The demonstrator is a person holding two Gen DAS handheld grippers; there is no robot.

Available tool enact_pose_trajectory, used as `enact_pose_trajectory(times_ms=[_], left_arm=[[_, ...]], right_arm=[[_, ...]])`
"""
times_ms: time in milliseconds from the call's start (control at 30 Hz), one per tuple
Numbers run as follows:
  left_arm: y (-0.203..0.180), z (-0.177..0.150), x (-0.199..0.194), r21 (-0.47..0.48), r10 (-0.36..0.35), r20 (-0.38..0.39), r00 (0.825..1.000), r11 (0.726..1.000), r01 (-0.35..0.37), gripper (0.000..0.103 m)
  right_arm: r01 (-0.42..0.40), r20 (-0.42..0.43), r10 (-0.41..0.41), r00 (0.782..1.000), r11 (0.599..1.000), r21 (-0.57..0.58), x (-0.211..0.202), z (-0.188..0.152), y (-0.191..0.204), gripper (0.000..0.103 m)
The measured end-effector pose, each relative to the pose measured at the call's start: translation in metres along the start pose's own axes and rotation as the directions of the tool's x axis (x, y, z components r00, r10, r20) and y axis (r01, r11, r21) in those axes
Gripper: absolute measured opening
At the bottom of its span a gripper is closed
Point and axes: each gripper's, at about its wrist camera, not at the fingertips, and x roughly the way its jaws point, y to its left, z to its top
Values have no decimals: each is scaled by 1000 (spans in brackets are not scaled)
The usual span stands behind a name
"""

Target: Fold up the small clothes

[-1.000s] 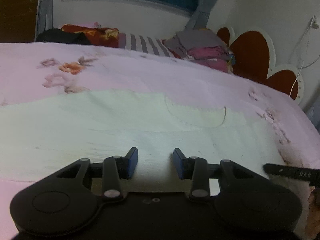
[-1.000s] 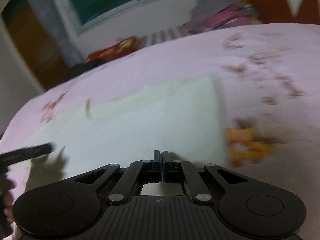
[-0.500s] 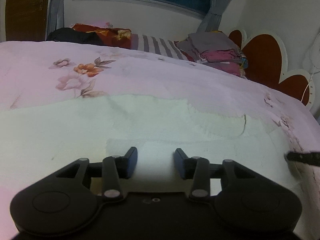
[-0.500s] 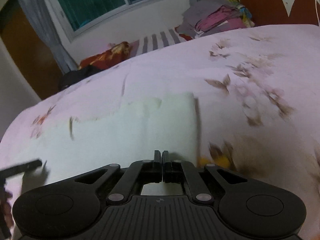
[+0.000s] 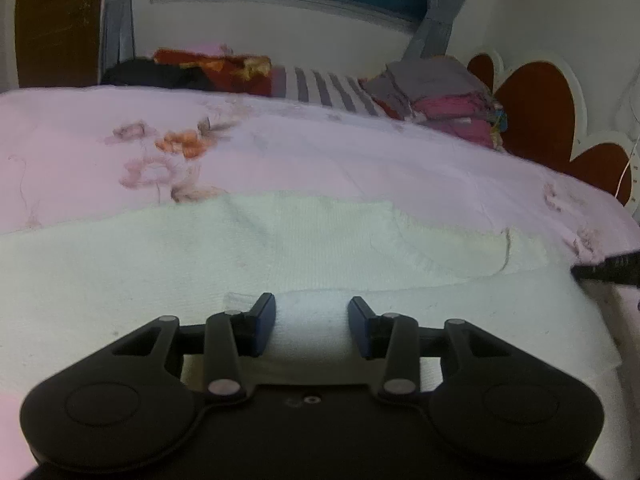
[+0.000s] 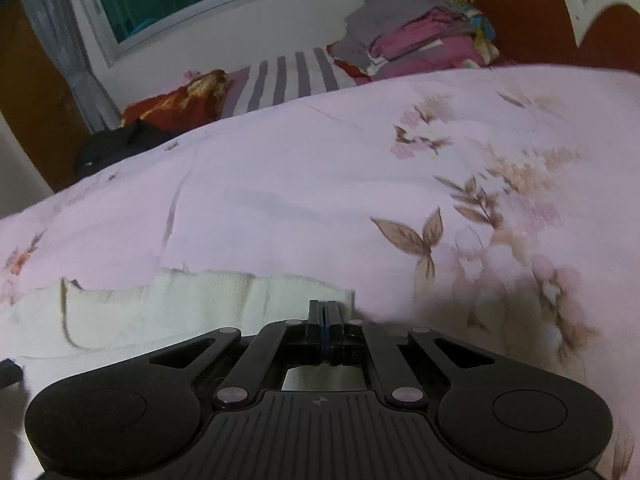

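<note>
Left gripper (image 5: 311, 322): fingers partly open, astride a raised fold of cream knitted garment (image 5: 200, 256). Right gripper (image 6: 324, 320): fingers closed together at the garment's edge; grip indeterminable. Garment flat on pink floral bedspread (image 6: 320, 184).

Left gripper (image 5: 311, 326) jaws apart, right gripper (image 6: 324, 332) jaws closed

Cream-white knit garment (image 5: 304, 248) on a pale pink bedsheet (image 5: 360, 160) printed with brown and orange flowers. Beyond the bedsheet: grey-and-white striped cloth (image 5: 320, 84), red-orange patterned bundle (image 5: 216, 64), seemingly magenta and grey stacked clothes (image 5: 448, 100).
</note>
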Motion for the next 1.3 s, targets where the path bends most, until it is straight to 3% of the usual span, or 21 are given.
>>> enact_pose_trajectory(times_ms=[133,267,467,533,633,733,800,867,967,1100,1133,1167,1200,1233,1300], left_arm=[[-10,-7,-21,16,-35,32,999,999,34,57],[-10,-20,-12,10,-32,-42,999,999,33,52],[-4,-28,-34,-44,-51,3,999,998,51,54],[-6,-32,-29,-21,-45,-25,999,999,44,54],[-3,-37,-24,-5,-38,-43,998,999,38,54],[-5,-35,-33,21,-30,-23,999,999,30,62],[-3,-39,-27,19,-31,-55,998,999,32,64],[-2,-41,-31,21,-40,-58,998,999,41,66],[8,-42,-47,-19,-63,-40,997,998,62,74],[51,-53,-78,-103,-2,0,1000,995,2,75],[70,-57,-88,-149,27,13,1000,989,-25,74],[89,-61,-98,-197,62,32,998,979,-54,68],[107,-65,-110,-251,108,65,992,964,-88,65],[127,-69,-121,-313,147,99,984,943,-110,62],[173,-77,-142,-450,221,127,967,882,-143,62]], right_arm=[[-23,-16,23,1000,999,-37,-22,-25,8,2],[-30,-23,30,999,999,-16,-41,-50,14,2],[-28,1,28,1000,1000,-12,-71,-75,26,2],[-34,29,34,999,999,-22,-82,-83,32,2],[19,-23,-20,1000,999,-47,-72,-98,39,2],[29,15,-28,999,999,-46,-83,-97,45,2],[44,36,-42,998,998,-49,-86,-100,47,2],[55,-36,-55,998,998,5,-73,-104,39,2],[24,-4,-24,1000,993,112,-85,-101,34,2],[9,48,-15,999,991,132,-106,-103,45,3],[13,48,-19,999,992,125,-109,-105,48,5],[23,40,-28,999,993,117,-111,-107,52,25],[37,33,-40,999,993,108,-111,-109,56,58],[36,49,-41,998,994,104,-114,-111,58,64],[33,69,-39,997,995,89,-116,-116,64,64]])
